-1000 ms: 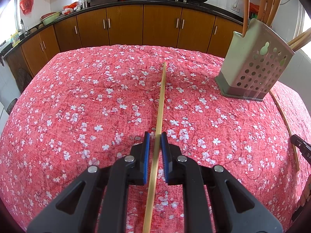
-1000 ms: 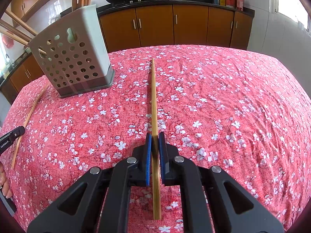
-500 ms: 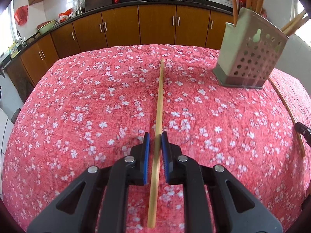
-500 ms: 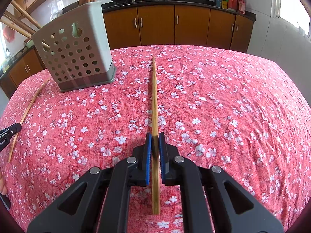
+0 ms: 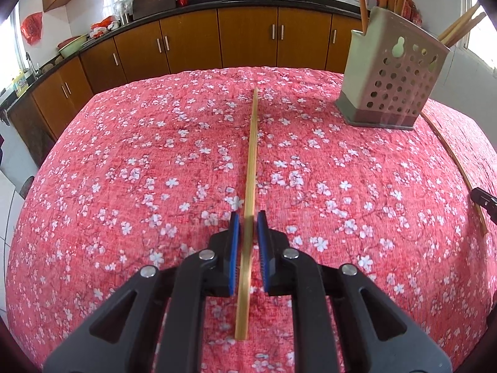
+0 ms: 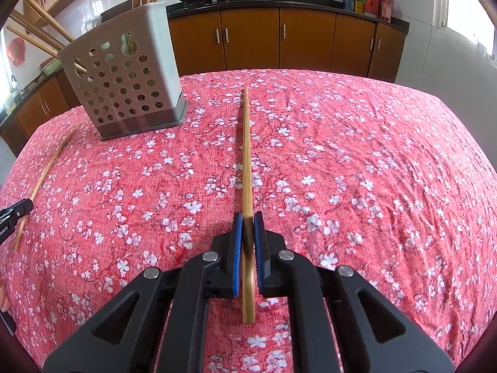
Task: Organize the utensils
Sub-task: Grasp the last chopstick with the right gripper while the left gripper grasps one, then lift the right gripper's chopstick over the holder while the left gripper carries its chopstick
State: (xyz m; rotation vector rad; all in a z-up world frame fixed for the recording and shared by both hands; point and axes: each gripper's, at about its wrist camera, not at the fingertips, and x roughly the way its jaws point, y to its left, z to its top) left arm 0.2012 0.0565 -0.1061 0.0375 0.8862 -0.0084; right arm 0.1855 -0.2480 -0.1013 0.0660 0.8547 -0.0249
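Left wrist view: the left gripper (image 5: pixel 247 228) is pointing down at a table covered by a red floral tablecloth (image 5: pixel 124 171). Its blue-padded jaws have just been closing and are pinching a long bamboo chopstick (image 5: pixel 252 155), which runs away from the camera toward the kitchen cabinets (image 5: pixel 192 40). To the upper right, a perforated utensil holder (image 5: pixel 391 84) is standing upright on the cloth, with several chopsticks already leaning inside it. The tip of the other gripper is showing at the right edge beside another chopstick, the one it is holding.

Right wrist view: the right gripper (image 6: pixel 248 228) is pressing its jaws together on a second chopstick (image 6: pixel 246 155), also pointing away from the camera. The utensil holder (image 6: pixel 124 84) is standing to the upper left, well apart from the gripper.

Judging by this, the picking-up step is finishing, with one chopstick in each gripper. The next move probably calls for lifting each chopstick, tipping it upright above the holder's open top, and lowering it in without knocking the holder.
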